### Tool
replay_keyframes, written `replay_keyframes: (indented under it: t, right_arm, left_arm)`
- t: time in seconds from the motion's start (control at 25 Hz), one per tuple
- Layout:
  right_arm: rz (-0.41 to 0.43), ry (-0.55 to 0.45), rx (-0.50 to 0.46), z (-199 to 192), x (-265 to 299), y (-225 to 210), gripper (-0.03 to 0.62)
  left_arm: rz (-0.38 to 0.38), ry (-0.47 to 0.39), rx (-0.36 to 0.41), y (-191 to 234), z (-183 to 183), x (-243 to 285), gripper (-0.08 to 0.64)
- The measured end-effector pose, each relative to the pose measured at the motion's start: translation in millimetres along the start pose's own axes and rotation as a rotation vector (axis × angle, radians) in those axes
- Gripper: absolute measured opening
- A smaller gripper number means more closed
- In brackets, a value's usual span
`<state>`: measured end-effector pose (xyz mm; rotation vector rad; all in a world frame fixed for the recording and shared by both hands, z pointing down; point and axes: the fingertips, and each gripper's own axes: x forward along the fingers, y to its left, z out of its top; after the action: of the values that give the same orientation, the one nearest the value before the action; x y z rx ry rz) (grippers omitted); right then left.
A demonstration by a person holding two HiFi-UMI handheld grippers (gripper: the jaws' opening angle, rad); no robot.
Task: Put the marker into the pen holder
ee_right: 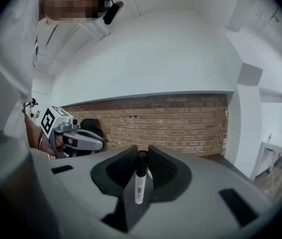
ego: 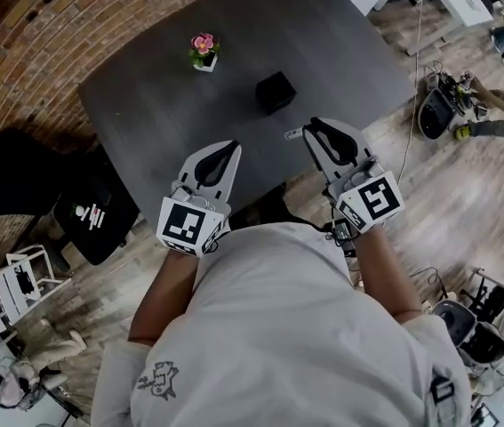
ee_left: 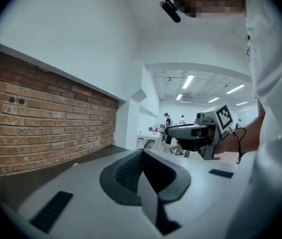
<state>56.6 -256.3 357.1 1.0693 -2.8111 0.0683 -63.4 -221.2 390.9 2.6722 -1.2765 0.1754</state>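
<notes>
1. Marker [ee_right: 141,183] is pinched between the jaws of the right gripper [ee_right: 141,152], its black cap up at the jaw tips, so the pick-up is judged done.
2. Well apart from it, the black pen holder [ego: 276,92] is seen on the dark table [ego: 145,105], ahead of both grippers. The carry and the drop-in are judged left to do.
3. The left gripper's [ee_left: 141,156] jaws are pressed together, with nothing between them.
4. Dark print is seen on the marker's white barrel, too small to be read.
</notes>
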Motion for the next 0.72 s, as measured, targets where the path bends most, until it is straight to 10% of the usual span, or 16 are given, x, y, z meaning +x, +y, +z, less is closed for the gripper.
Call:
replay_keyframes:
  t: [0.72]
  right_arm:
    - [0.164, 0.128, 0.032, -72.1, 100.4, -100.6, 0.072]
  left_arm:
    - [0.11, 0.102, -0.099, 45.0, -35.2, 108.0, 0.011]
